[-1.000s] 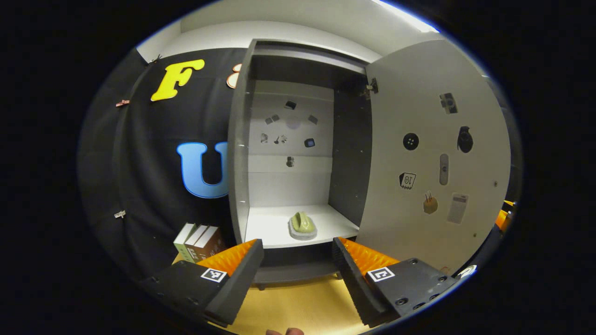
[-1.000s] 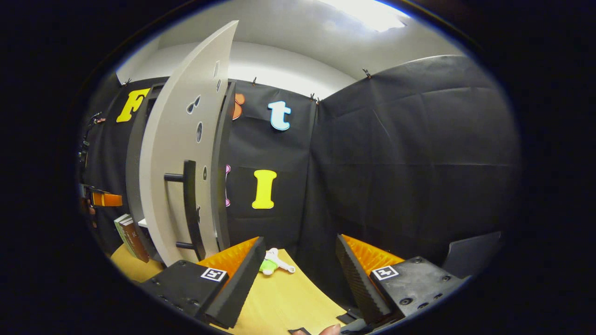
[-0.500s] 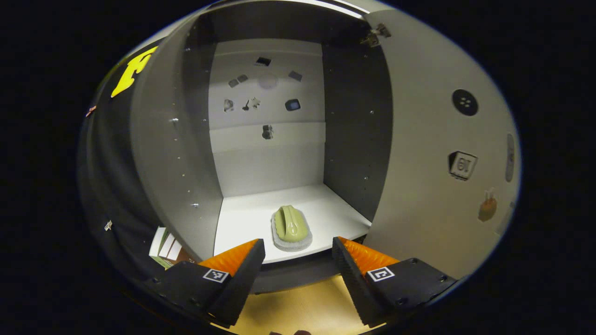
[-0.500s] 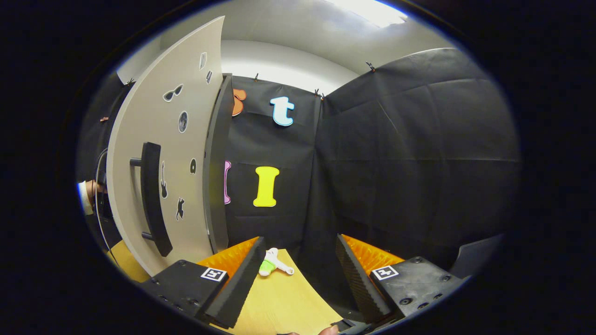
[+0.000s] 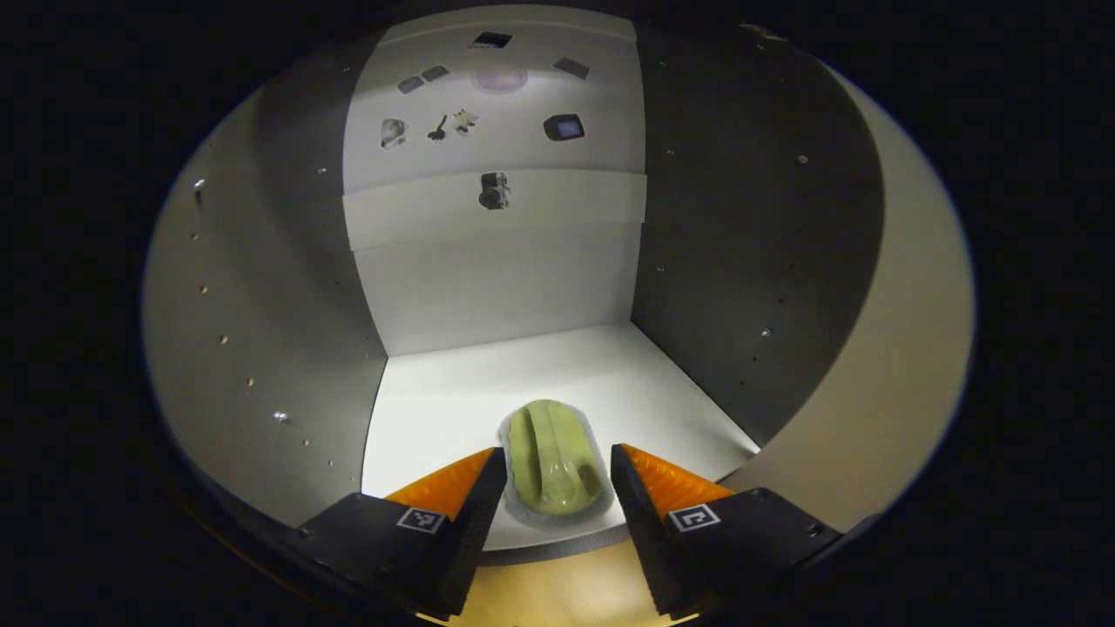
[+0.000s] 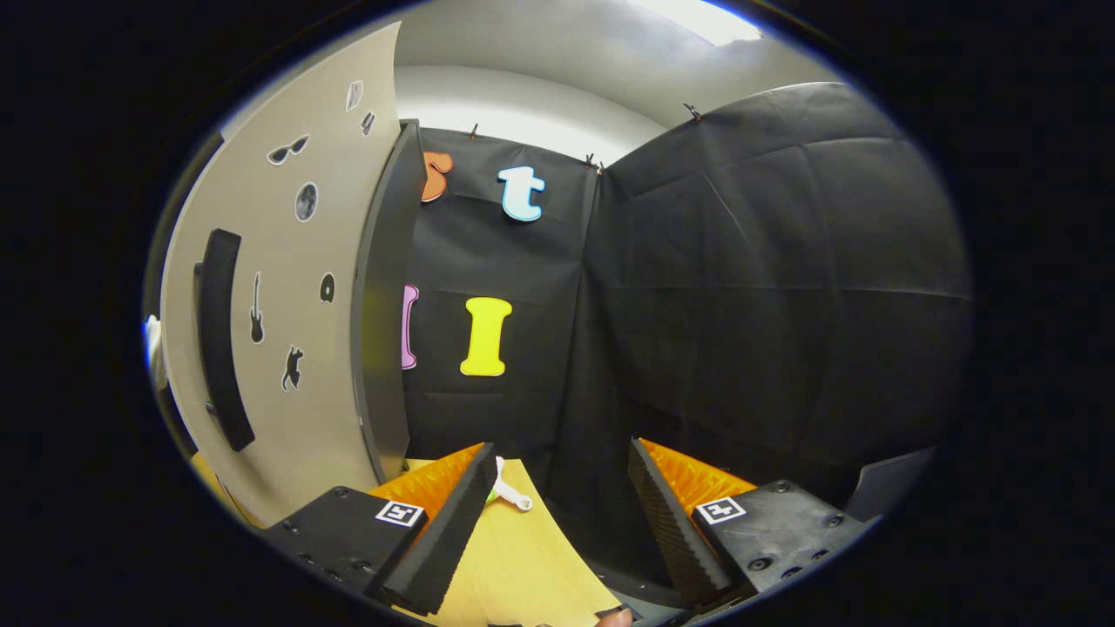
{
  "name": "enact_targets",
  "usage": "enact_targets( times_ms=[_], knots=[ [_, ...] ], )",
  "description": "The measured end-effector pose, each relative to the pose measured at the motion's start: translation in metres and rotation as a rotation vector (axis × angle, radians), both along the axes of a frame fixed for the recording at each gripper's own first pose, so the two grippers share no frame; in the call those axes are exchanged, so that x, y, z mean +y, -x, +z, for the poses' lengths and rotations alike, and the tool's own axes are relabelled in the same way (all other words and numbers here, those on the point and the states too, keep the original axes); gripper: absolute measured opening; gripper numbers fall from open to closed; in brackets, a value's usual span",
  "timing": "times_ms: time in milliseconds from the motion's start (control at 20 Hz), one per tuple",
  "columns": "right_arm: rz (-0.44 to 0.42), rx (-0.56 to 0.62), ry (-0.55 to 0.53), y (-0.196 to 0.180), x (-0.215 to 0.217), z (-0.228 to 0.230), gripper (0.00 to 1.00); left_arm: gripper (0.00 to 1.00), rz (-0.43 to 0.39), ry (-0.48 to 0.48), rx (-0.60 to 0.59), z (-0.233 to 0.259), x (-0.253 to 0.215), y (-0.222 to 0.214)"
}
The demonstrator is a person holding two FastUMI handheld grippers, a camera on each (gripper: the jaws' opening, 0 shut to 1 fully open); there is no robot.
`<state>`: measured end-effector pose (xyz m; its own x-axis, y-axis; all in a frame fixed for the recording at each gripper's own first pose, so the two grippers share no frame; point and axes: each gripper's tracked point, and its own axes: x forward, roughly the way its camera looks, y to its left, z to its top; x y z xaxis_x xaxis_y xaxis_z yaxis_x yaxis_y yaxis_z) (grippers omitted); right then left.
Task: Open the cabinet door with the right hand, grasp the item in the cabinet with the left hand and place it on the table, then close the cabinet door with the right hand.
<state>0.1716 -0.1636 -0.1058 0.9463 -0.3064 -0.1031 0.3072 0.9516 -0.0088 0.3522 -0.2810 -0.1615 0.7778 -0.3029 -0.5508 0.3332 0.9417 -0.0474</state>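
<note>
In the left gripper view a green scrubber on a grey pad (image 5: 554, 461) lies near the front edge of the cabinet's white shelf (image 5: 435, 409). My left gripper (image 5: 554, 488) is open, its fingers flanking the scrubber on both sides with small gaps. In the right gripper view the cabinet door (image 6: 287, 348) stands swung open at the left, its black bar handle (image 6: 218, 335) facing me. My right gripper (image 6: 557, 505) is open with nothing between its fingers, to the right of the door and apart from it.
The cabinet's grey side walls (image 5: 261, 331) close in on both sides of the left gripper. A small white and green item (image 6: 508, 494) lies on the wooden table (image 6: 523, 566) by the black cloth wall.
My left gripper has gone forward into the cabinet until its fingers flank the scrubber. In the right gripper view the door has shifted left and the camera has turned slightly.
</note>
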Motion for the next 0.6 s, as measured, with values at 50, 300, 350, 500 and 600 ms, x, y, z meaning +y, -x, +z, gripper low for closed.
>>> enact_targets(
  times_ms=[50,300,350,500,600],
  knots=[
    [0.001,0.003,0.002,-0.001,-0.003,-0.003,0.97,0.75,0.007,0.003,0.016,-0.004,-0.002,-0.006],
    [-0.011,0.007,0.006,-0.005,-0.013,-0.005,0.97,0.53,0.038,-0.026,0.059,-0.028,-0.005,-0.026],
    [-0.013,0.008,0.006,-0.004,-0.014,-0.006,0.97,0.52,0.043,-0.022,0.059,-0.028,-0.005,-0.028],
    [-0.014,0.014,0.007,-0.003,-0.014,-0.009,0.99,0.28,0.066,-0.026,0.044,-0.027,0.000,-0.030],
    [-0.015,0.012,0.009,0.000,-0.012,-0.008,0.97,0.24,0.085,-0.013,0.031,-0.022,0.005,-0.027]
  ],
)
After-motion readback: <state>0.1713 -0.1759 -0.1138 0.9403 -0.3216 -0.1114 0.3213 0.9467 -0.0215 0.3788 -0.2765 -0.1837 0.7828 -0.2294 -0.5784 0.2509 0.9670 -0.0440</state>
